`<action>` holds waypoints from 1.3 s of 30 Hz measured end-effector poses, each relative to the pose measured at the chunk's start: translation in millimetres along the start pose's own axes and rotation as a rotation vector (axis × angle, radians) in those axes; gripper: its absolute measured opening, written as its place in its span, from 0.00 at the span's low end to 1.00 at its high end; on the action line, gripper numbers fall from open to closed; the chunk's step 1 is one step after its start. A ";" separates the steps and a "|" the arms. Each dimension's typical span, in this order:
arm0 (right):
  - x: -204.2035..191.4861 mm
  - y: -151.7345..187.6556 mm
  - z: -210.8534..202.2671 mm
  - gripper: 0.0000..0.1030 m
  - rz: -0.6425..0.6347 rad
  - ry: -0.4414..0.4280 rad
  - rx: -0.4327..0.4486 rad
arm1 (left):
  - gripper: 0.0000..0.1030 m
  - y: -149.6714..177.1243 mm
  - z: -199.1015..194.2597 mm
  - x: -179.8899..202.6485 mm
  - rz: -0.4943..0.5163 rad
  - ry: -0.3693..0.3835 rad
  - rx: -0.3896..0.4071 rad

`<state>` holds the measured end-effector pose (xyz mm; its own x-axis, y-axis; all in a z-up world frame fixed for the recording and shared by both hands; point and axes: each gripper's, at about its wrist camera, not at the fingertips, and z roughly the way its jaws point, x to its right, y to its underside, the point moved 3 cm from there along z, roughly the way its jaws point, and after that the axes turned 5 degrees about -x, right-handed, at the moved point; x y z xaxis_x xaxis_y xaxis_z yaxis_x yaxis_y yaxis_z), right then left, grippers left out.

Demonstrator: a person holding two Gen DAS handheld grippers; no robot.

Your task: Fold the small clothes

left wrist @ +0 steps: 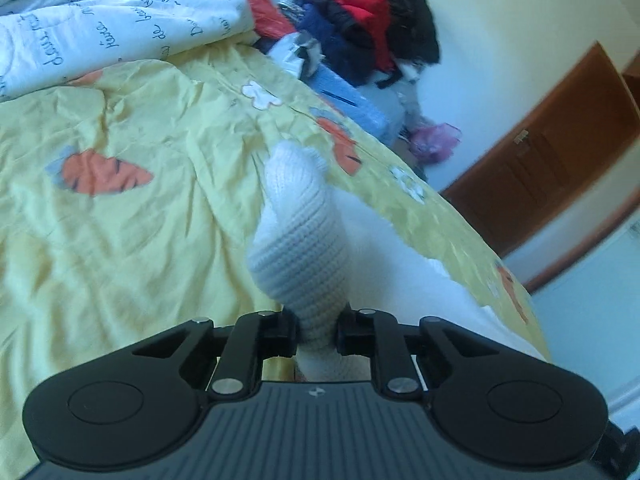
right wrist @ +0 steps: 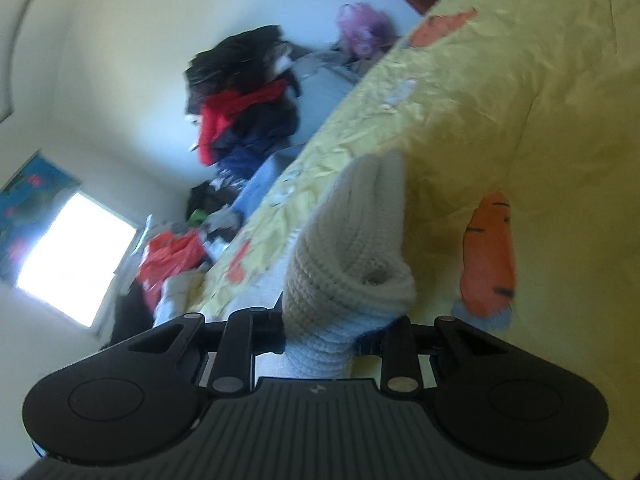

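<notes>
Above the bed: white knitted garment (left wrist: 296, 236) is lifted off the yellow carrot sheet (left wrist: 120, 240).
Left gripper (left wrist: 317, 334): jaws clamped on one bunched end.
Right gripper (right wrist: 320, 338): jaws clamped on the garment too.

Window (right wrist: 72, 256) glare, motion blur, fisheye warping

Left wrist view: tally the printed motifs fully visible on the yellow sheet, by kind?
On the yellow sheet, left wrist view only:
Orange carrots: 2, one at left, one beyond the white knit garment
White flowers: 2, one near the far edge, one by the right edge
Total: 4
A partial orange motif at the right edge is left out.
</notes>
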<state>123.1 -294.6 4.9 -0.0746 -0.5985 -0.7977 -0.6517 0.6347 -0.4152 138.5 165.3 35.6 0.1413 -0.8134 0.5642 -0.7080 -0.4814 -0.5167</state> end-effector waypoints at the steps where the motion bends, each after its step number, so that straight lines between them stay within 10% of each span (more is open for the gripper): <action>1: -0.3 6.0 -12.7 0.29 -0.007 -0.007 -0.009 | 0.15 7.1 -10.5 -3.2 0.011 0.012 -0.008; 10: 37.3 89.2 -103.4 0.38 -0.084 0.098 -0.155 | 0.25 107.1 -67.7 -62.8 0.029 0.010 -0.165; 15: 51.0 78.7 -120.0 0.56 -0.060 0.175 -0.159 | 0.38 95.8 -99.7 -76.7 0.059 0.066 -0.190; 17: 44.0 62.4 -133.6 0.66 -0.101 0.173 -0.095 | 0.40 83.6 -127.2 -71.2 0.166 0.062 -0.122; 21: 25.9 23.2 -140.2 0.70 -0.215 0.198 0.034 | 0.86 49.8 -159.2 -55.3 0.266 -0.048 0.096; 25: 7.2 -15.3 -84.0 0.71 -0.357 0.219 -0.032 | 0.86 18.9 -107.8 -26.1 0.351 -0.173 0.127; 35: -2.4 -34.3 62.7 0.69 -0.522 0.385 -0.301 | 0.85 -9.1 61.5 16.7 0.464 -0.357 -0.096; 37: 0.0 -28.7 72.4 0.36 -0.537 0.356 -0.337 | 0.46 -8.9 78.5 15.6 0.468 -0.345 -0.147; 39: -5.4 -28.1 74.1 0.15 -0.547 0.305 -0.333 | 0.27 -12.2 82.3 17.6 0.459 -0.345 -0.132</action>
<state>197.8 -272.9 -11.6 0.1535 -0.9298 -0.3346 -0.8484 0.0495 -0.5270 206.6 130.0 -1.2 0.0010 -0.9988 0.0484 -0.8267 -0.0281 -0.5619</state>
